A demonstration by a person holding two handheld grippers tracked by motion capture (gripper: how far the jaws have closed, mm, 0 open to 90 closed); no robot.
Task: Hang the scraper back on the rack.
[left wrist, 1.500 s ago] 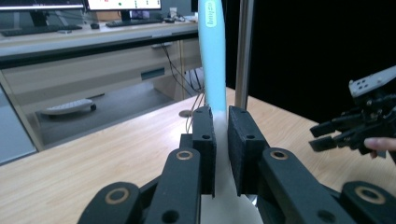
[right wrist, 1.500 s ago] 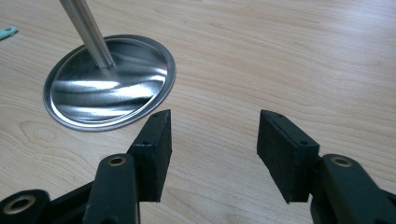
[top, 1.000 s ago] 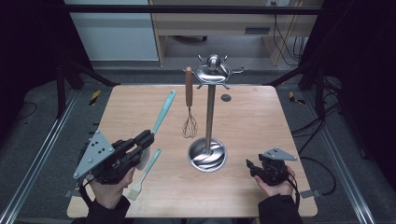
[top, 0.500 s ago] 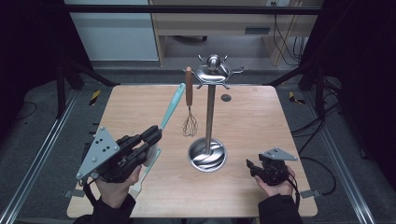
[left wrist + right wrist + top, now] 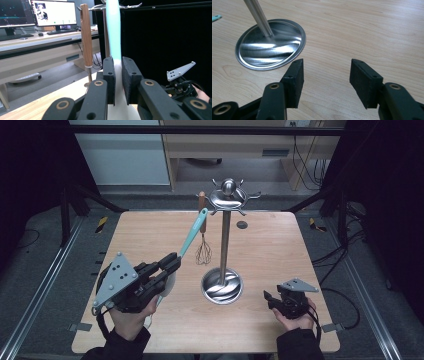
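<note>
Evidently, a teal-handled spatula [image 5: 192, 234] is being carried toward the utensil stand [image 5: 226, 245] at the middle of the high view, presumably to be hung on one of the hooks of its crown [image 5: 229, 197]. The left hand-held gripper [image 5: 170, 266], at lower left of that view, is clamped on the spatula near its pale blade end, so that the handle is left free and slants up and to the right, its tip close to the crown; in the left gripper view the pads [image 5: 110, 75] are seen pressed against the spatula [image 5: 113, 37] from both sides. A grip low on the tool seems chosen so that the far end can be guided to a hook. A whisk [image 5: 202, 251] with a wooden handle is already hung from the stand, just left of the pole. The right hand-held gripper [image 5: 270, 300], at lower right of the high view, is held low over the counter [image 5: 280, 250] beside the stand's round base [image 5: 270, 45], its jaws standing apart with nothing between them, perhaps kept ready to steady the stand. Whether the handle tip has a hanging hole cannot be made out, since it is cut off at the top of the left gripper view and small in the high view. The blade is largely hidden behind the left hand-held gripper, and whether the tip already touches a hook cannot be told.
</note>
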